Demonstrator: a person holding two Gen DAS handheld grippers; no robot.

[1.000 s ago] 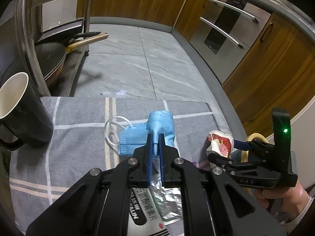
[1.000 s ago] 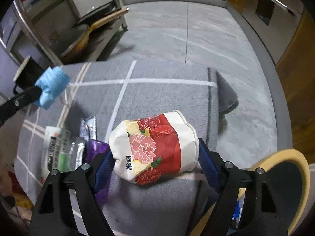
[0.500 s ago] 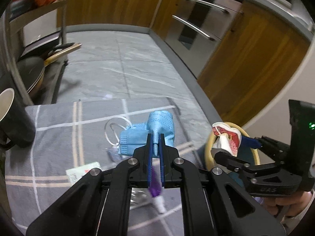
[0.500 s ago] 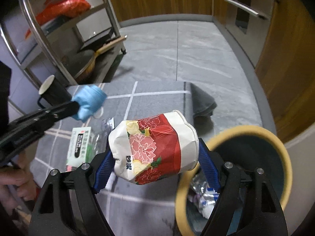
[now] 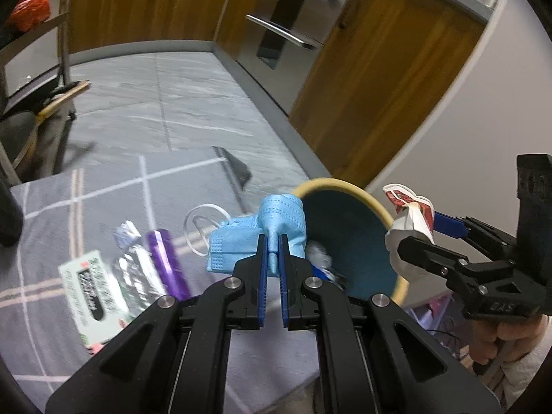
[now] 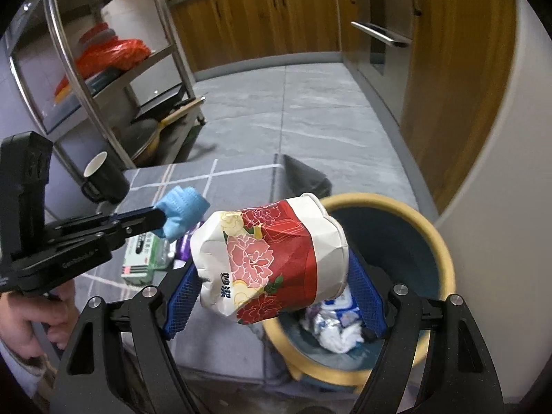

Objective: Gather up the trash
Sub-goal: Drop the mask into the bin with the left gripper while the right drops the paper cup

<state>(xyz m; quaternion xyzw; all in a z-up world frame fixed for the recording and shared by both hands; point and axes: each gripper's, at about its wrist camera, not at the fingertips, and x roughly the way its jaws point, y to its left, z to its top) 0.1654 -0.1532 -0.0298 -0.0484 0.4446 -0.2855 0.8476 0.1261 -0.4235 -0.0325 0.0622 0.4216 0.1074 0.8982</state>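
Trash rides in both tongs beside the bin [image 6: 445, 258], a yellow-rimmed tub with a dark teal inside that stands on the floor against the edge of the grey checked surface [image 5: 114, 186]. The right tongs [image 6: 272, 296] are clamped across a crushed paper cup [image 6: 272, 258], white and red with printed flowers and dark characters too small to read, held over the bin's near rim. Crumpled white and blue wrappers [image 6: 336, 327] lie in the bin's bottom. The left tongs [image 5: 272, 258] are pressed together on a folded blue face mask [image 5: 269, 227], its white ear loop [image 5: 203, 227] hanging, just short of the bin's rim. Farther from the bin, on the surface, lie a purple tube [image 5: 167, 262], a foil wrapper [image 5: 134, 269] and a white-and-green packet [image 5: 93, 307] with blurred print. Beyond them stands a black mug [image 6: 103, 179], then a steel rack [image 6: 86, 79] holding a pan [image 6: 145, 138] and a red bag [image 6: 114, 51].
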